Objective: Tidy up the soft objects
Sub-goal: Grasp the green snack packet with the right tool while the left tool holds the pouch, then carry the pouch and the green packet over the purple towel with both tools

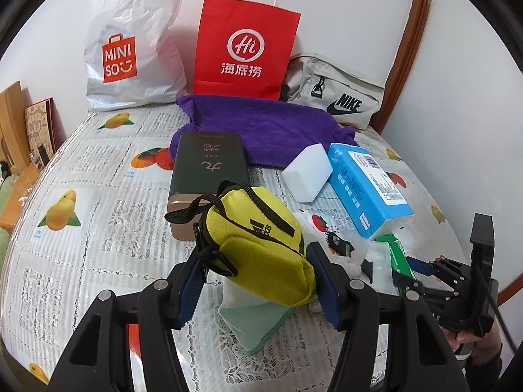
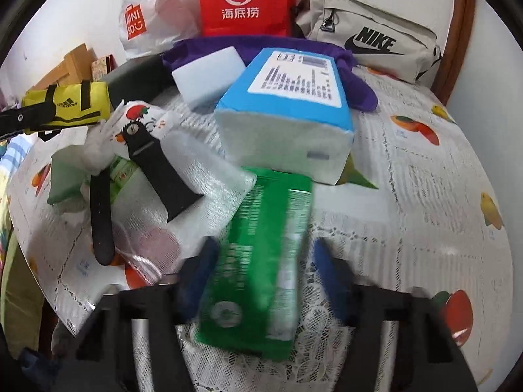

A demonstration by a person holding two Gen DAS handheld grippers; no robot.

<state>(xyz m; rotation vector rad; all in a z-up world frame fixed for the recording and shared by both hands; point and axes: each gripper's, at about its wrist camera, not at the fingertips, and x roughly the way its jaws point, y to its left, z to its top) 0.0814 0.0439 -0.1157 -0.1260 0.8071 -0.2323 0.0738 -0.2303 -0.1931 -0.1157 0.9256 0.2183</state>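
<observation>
Left wrist view: desk point(image 1: 98, 170) with a fruit-print lace cloth, crowded. Along the far edge by the wall stand a white Miniso bag point(image 1: 130, 45), a red paper bag point(image 1: 243, 45) and a beige Nike pouch point(image 1: 340, 89). A purple towel point(image 1: 271, 127) lies in front of them, then a dark box point(image 1: 202, 170), a white sponge block point(image 1: 307, 173) and a blue tissue pack point(image 1: 366, 186) crowding mid-desk. The left tongs point(image 1: 258, 281) are clenched on the yellow Adidas pouch point(image 1: 261, 241), pads pressing both its sides, held over a folded green cloth point(image 1: 255, 323) near the near edge. The pouch is soft mesh fabric with a black strap and zipper.

Right wrist view: the right tongs point(image 2: 261, 271) straddle a green packet point(image 2: 258, 268), blurred; pads seem apart from it on the right side, so grip can't be confirmed. A black scraper point(image 2: 163, 176) lies on a white plastic bag point(image 2: 183, 176) just left, and the blue tissue pack sits right behind the packet.
</observation>
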